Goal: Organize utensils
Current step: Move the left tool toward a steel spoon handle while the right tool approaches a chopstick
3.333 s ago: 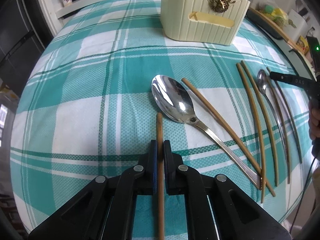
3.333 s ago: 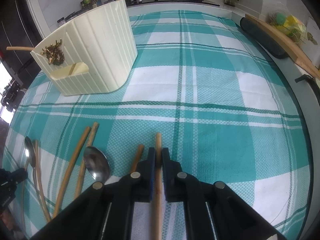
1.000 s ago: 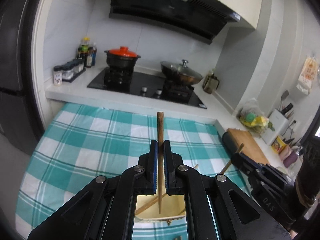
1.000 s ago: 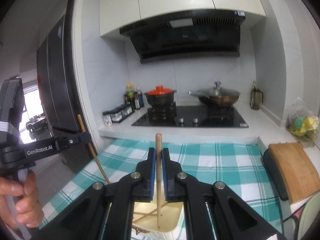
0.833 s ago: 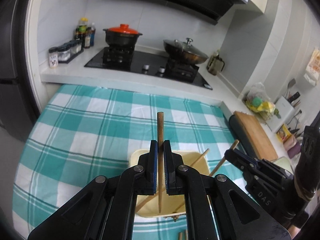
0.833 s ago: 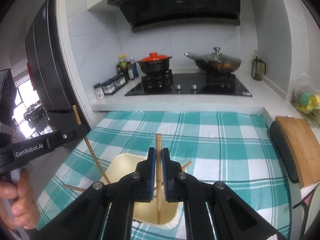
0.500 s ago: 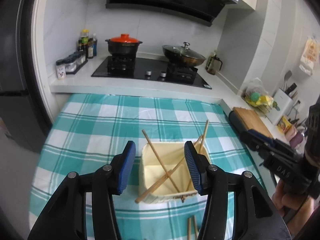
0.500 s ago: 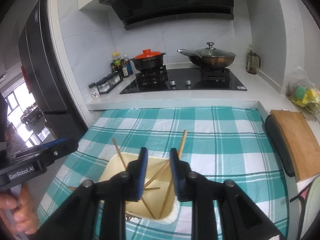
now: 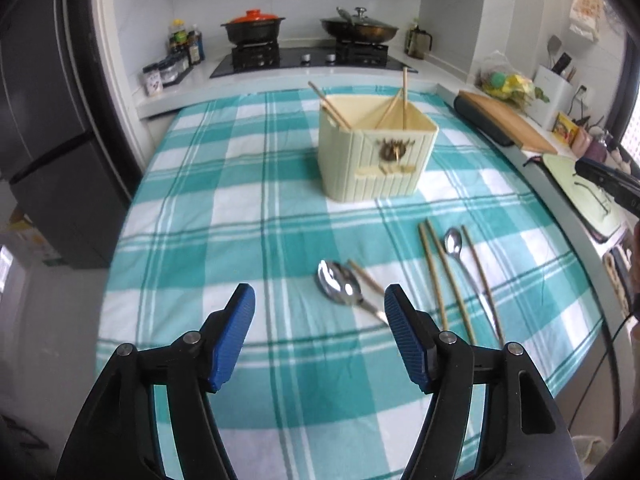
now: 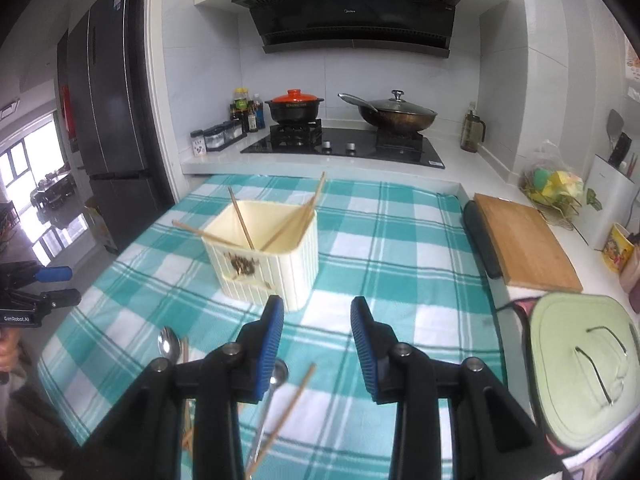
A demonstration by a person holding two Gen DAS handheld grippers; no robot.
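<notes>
A cream ribbed holder (image 9: 376,160) stood upright on the checked cloth. Four wooden chopsticks (image 9: 404,94) leaned inside it, their tips poking over the rim. In front of it, on the cloth, lay a big shiny spoon (image 9: 340,288), a small spoon (image 9: 454,242) and more chopsticks (image 9: 434,276), side by side.

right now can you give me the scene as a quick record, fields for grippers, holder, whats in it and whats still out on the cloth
left gripper: open, empty
right gripper: open, empty
holder: cream ribbed utensil holder, upright on the teal plaid tablecloth
in holder: chopsticks, leaning against the rim
still on cloth: large spoon, small spoon, loose chopsticks
background: red-lidded pot and wok on the stove
</notes>
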